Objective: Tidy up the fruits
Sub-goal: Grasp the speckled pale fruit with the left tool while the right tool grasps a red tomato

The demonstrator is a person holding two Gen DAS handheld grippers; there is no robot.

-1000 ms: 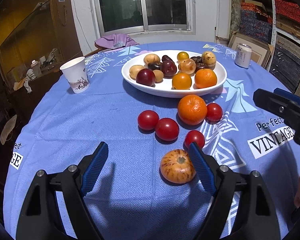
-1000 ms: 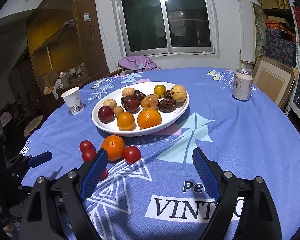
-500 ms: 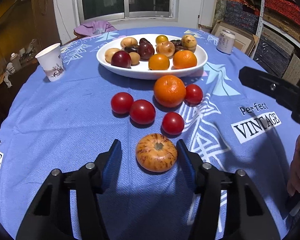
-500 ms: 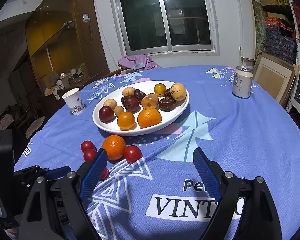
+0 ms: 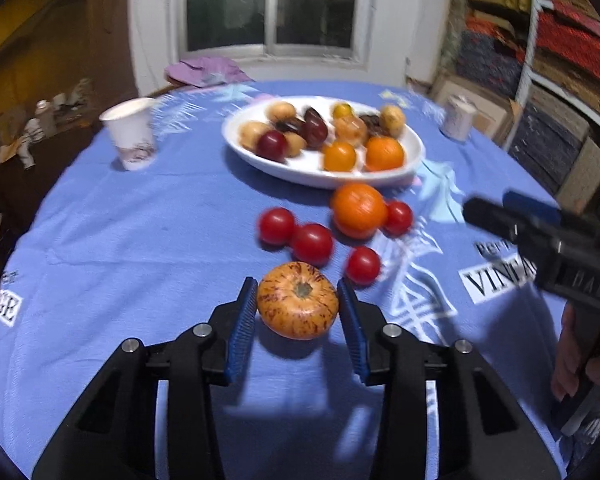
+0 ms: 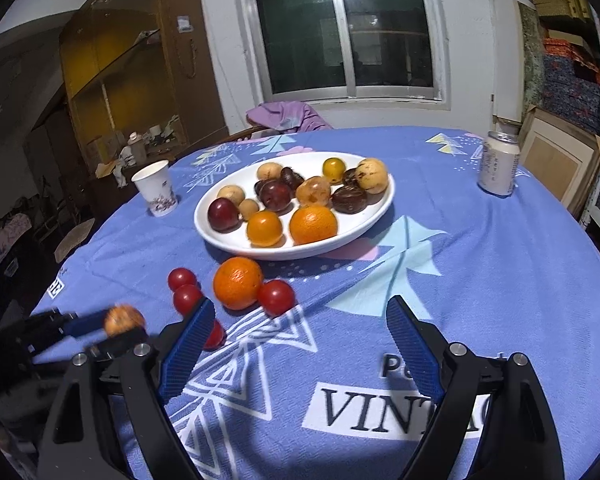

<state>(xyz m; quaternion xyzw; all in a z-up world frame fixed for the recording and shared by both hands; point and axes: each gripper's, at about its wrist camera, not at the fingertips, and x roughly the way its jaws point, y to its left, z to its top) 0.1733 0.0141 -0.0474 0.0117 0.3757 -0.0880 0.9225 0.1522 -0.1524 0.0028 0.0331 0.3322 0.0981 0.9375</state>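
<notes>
Left gripper (image 5: 298, 312): fingers closing on streaked orange-yellow round fruit (image 5: 297, 300), pressing both sides, raised off blue-clothed bench (image 5: 140, 240). Right gripper (image 6: 300, 344): fingers wide, empty. Beyond: four red tomatoes (image 5: 312, 243), loose orange (image 5: 359, 210). Far: white oval plate (image 5: 414, 148) of fruit.

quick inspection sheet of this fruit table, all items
surface: round table under a blue printed cloth.
job's things: white plate full of fruit; loose orange and four red tomatoes in front of it; streaked fruit nearest.
clutter: paper cup, drink can.
grippers: left gripper closing on the streaked fruit; right gripper open, nothing between.
cables: nothing seen.
surroundings: window, wooden cabinet, stacked shelves.
</notes>
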